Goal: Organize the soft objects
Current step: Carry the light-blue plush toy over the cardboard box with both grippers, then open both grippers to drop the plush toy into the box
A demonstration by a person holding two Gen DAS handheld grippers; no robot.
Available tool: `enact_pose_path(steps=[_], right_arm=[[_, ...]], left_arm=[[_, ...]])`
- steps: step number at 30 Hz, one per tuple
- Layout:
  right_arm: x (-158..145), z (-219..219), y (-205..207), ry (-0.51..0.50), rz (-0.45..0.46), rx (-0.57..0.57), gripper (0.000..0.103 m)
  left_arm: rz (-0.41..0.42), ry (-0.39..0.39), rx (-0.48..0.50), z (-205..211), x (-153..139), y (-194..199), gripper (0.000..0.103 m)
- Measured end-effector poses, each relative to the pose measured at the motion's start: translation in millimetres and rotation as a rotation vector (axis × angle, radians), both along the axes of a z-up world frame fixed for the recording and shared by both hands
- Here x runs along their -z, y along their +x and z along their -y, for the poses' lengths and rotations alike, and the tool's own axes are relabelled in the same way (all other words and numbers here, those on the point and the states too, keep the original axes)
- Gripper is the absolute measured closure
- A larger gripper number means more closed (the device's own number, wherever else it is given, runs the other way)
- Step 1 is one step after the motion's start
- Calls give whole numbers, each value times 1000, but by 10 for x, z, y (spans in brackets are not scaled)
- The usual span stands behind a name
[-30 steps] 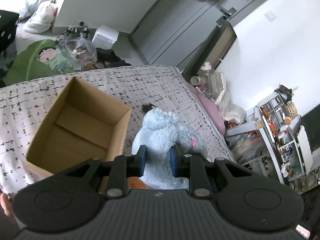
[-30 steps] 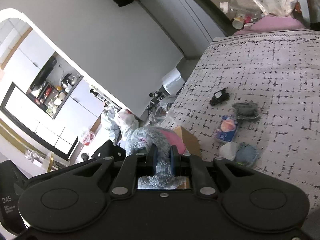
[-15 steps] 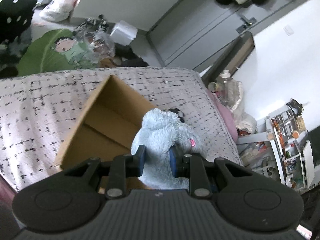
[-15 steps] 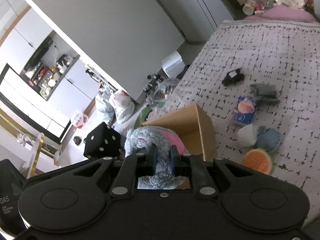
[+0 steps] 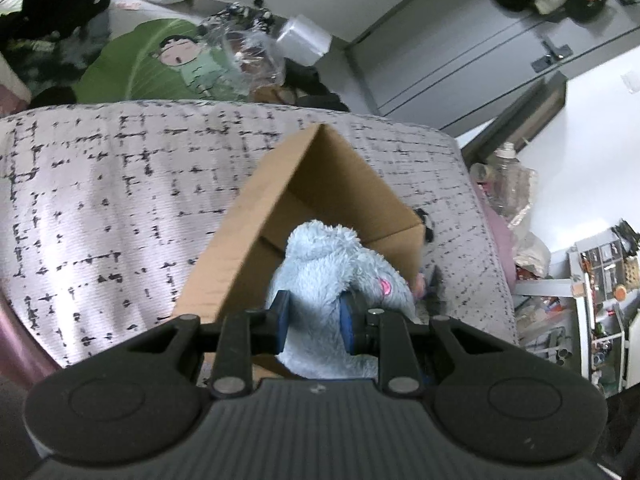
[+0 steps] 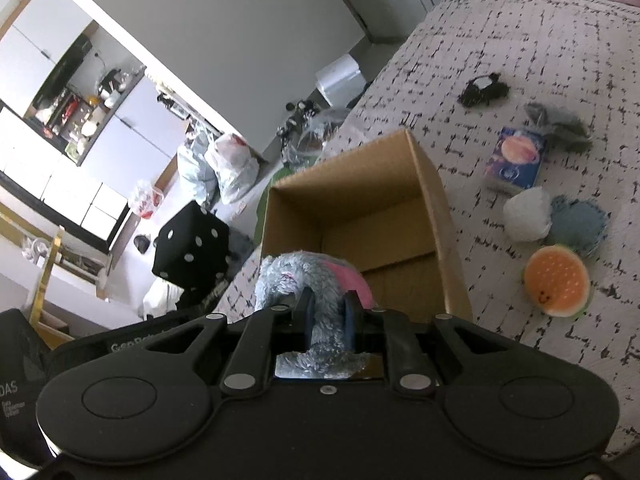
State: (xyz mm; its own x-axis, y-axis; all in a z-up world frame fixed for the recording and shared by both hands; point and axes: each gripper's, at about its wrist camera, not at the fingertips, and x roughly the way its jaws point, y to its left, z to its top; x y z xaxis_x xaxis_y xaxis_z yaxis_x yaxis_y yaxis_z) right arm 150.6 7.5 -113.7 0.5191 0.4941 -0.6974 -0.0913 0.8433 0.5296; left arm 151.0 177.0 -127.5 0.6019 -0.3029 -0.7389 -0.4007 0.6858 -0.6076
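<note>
A fluffy light-blue plush toy [image 5: 336,264] with a pink patch hangs over the open cardboard box [image 5: 240,232] on the patterned bedspread. My left gripper [image 5: 314,312] is shut on the toy's body above the box's near corner. In the right wrist view, my right gripper [image 6: 327,314] holds another part of the same plush toy [image 6: 296,272] at the near rim of the box [image 6: 440,216]. Its jaws are opening, with fur still filling the gap between the pads. The box's inside looks bare where visible.
Right of the box lie an orange burger-shaped plush [image 6: 556,286], a white ball [image 6: 526,214], a blue round pad [image 6: 580,224], a printed packet [image 6: 516,158], a grey piece [image 6: 560,120] and a black piece [image 6: 482,90]. A black dice cushion [image 6: 192,244] sits on the floor beyond the bed's edge.
Both grippers have come down with the plush toy toward the box, which now looks larger and sits right under the toy. The right jaws stand slightly wider.
</note>
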Motion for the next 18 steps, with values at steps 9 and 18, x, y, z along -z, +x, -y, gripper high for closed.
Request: enact_pose_path(steps=[9,18], right_arm=[[-103,99,-72,0,22,16,48],[-414,451,-225,-12,92,79,26]], left_arm=[[-7,21,-14,52,-123,-32,64],[28,117,-73,218,-448,-166,27]])
